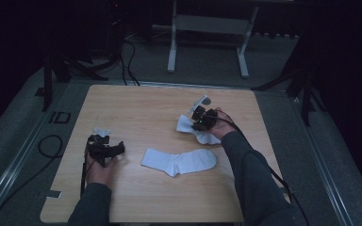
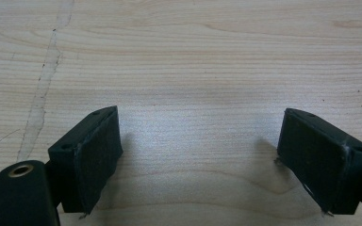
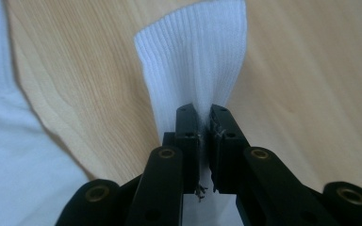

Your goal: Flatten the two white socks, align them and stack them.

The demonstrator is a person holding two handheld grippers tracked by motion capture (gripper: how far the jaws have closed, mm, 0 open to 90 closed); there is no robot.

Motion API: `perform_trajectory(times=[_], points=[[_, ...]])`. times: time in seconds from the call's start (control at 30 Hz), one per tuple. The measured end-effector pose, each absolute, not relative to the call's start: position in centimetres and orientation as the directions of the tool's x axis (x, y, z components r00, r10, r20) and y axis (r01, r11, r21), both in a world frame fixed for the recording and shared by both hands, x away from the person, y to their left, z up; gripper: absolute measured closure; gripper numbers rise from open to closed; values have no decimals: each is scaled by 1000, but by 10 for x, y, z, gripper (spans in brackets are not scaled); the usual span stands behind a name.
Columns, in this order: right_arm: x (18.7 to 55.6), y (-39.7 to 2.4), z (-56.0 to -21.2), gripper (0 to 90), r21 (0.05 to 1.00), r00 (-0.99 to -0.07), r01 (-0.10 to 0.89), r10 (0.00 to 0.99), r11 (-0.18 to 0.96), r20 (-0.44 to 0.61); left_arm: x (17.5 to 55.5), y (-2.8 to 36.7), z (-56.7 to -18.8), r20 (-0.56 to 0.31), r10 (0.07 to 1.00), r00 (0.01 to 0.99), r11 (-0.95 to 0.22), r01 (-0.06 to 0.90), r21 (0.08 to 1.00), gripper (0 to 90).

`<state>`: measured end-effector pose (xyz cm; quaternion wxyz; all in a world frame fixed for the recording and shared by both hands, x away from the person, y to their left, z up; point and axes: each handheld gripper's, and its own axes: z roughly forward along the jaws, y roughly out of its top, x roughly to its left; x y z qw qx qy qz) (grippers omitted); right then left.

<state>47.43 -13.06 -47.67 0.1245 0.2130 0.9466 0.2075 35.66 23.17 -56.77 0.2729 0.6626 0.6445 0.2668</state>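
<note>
Now right hand-held gripper [image 3: 205, 136] clamps a white sock [image 3: 195, 61]; left hand-held gripper [image 2: 200, 155] wide open, empty.

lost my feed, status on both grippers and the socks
Left gripper open over bare table. Right gripper shut on held sock. Second sock flat mid-table, nothing in the way.

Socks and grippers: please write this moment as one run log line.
right gripper: shut on far sock | left gripper: open, above table | near sock: flat, untouched
</note>
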Motion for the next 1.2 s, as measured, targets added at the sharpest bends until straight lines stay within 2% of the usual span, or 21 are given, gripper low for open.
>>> perform_trajectory(times=[0.23, 0.63, 1.2], points=[[471, -151, -444, 830, 486, -860, 360, 485, 796, -158, 357, 232, -568, 2, 1000, 27, -20, 708, 706, 142], [454, -164, -390, 829, 552, -858, 301, 473, 778, -199, 357, 232, -568, 1, 1000, 26, -19, 707, 707, 143], [415, -144, -357, 827, 615, -905, 208, 389, 760, -175, 357, 232, -568, 1, 1000, 26, -20, 708, 706, 143]])
